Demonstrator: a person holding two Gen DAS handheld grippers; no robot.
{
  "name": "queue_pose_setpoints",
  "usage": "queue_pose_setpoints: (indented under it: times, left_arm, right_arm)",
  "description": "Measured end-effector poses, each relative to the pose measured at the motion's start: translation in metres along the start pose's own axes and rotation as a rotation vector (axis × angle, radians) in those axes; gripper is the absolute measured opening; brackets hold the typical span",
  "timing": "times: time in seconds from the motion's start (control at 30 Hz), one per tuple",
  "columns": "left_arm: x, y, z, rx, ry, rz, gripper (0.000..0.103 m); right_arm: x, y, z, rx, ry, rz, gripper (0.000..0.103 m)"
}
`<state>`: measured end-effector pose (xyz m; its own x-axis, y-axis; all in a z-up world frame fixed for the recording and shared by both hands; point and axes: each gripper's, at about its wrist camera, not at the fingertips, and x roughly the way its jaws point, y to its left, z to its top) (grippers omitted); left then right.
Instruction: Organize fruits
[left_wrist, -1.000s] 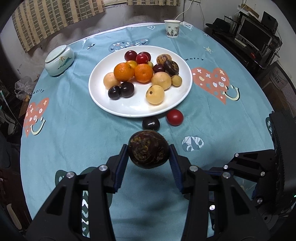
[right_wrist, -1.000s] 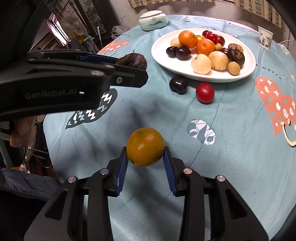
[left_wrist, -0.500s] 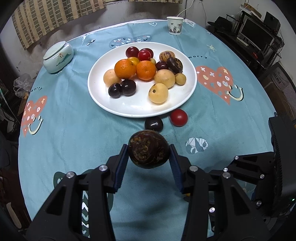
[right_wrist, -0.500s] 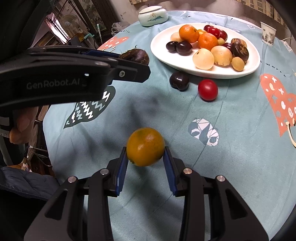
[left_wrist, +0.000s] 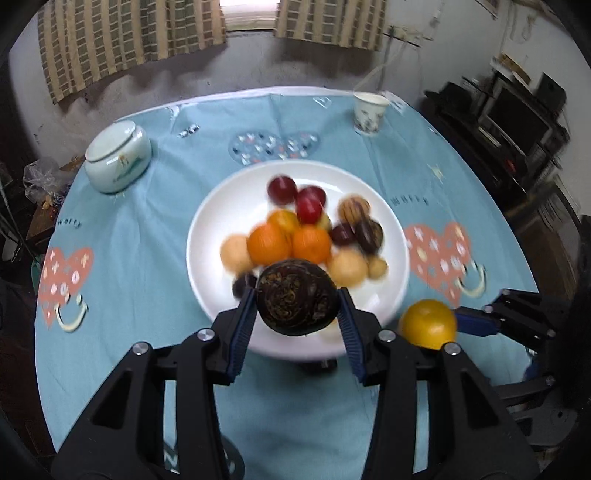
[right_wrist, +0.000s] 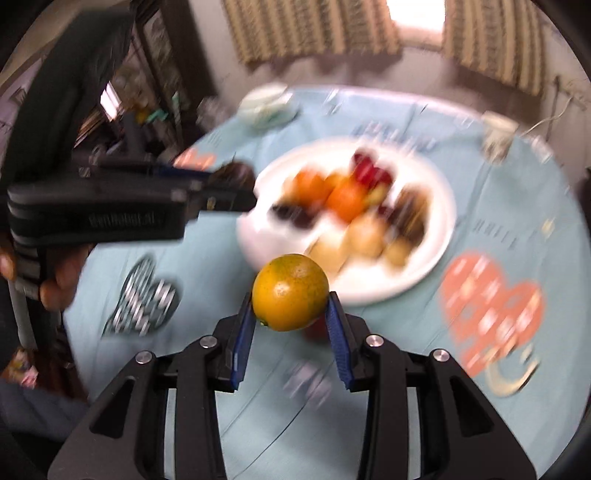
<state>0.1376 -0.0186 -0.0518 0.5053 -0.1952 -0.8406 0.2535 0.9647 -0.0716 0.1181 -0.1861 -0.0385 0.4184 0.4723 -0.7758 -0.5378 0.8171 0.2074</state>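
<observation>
Both fruits now nearer the plate — left gripper, right gripper clamped.

Both wrist views look steeply down, close above the table; both share the plate.

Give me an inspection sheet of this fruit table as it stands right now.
Surface: round table under a blue tablecloth printed with hearts.
Job's things: white plate heaped with oranges, red, dark and pale fruits; dark brown fruit and yellow-orange citrus held above the table.
Clutter: lidded ceramic jar; paper cup.
Grippers: left gripper shut on the dark brown fruit near the plate's front rim; right gripper shut on the citrus.
Cables: white cord on the wall behind the cup.
Surroundings: checked curtains, window, dark shelf with electronics; a hand on the left gripper's handle.
</observation>
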Motion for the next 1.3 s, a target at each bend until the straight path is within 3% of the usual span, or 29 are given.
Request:
queue_pose_setpoints:
  times: [0.23, 0.3, 0.5, 0.57, 0.73, 0.83, 0.97, 1.13, 1.2, 1.3]
  left_arm:
    - [0.056, -0.001, 0.031, -0.02, 0.062, 0.071, 0.046]
    - [0.061, 0.0, 0.032, -0.019, 0.055, 0.076, 0.056]
    - [0.051, 0.016, 0.034, -0.032, 0.005, 0.066, 0.064]
    - [0.046, 0.024, 0.033, -0.055, -0.004, 0.063, 0.064]
    - [0.026, 0.038, 0.022, -0.102, -0.028, 0.053, 0.065]
    - [0.012, 0.038, 0.003, -0.104, -0.031, 0.043, 0.069]
    - [0.001, 0.036, -0.031, -0.09, 0.0, 0.026, 0.072]
    - [0.004, 0.027, -0.08, -0.088, 0.1, -0.007, 0.072]
    - [0.007, 0.025, -0.095, -0.098, 0.139, -0.023, 0.072]
    - [0.009, 0.02, -0.109, -0.083, 0.173, -0.021, 0.072]
  right_arm:
    - [0.028, -0.043, 0.047, 0.04, -0.012, -0.093, 0.039]
    - [0.039, -0.051, 0.056, 0.037, -0.004, -0.112, 0.039]
    - [0.072, -0.064, 0.078, 0.009, 0.022, -0.149, 0.042]
    - [0.081, -0.067, 0.082, 0.004, 0.037, -0.167, 0.059]
    - [0.068, -0.069, 0.082, 0.018, -0.004, -0.166, 0.061]
    - [0.051, -0.069, 0.071, 0.038, -0.008, -0.143, 0.061]
    - [0.028, -0.053, 0.025, 0.022, 0.02, -0.116, 0.061]
    - [0.034, -0.028, -0.037, 0.027, 0.095, -0.085, 0.061]
    - [0.041, -0.021, -0.045, 0.025, 0.114, -0.079, 0.061]
    - [0.053, -0.013, -0.044, 0.019, 0.124, -0.079, 0.051]
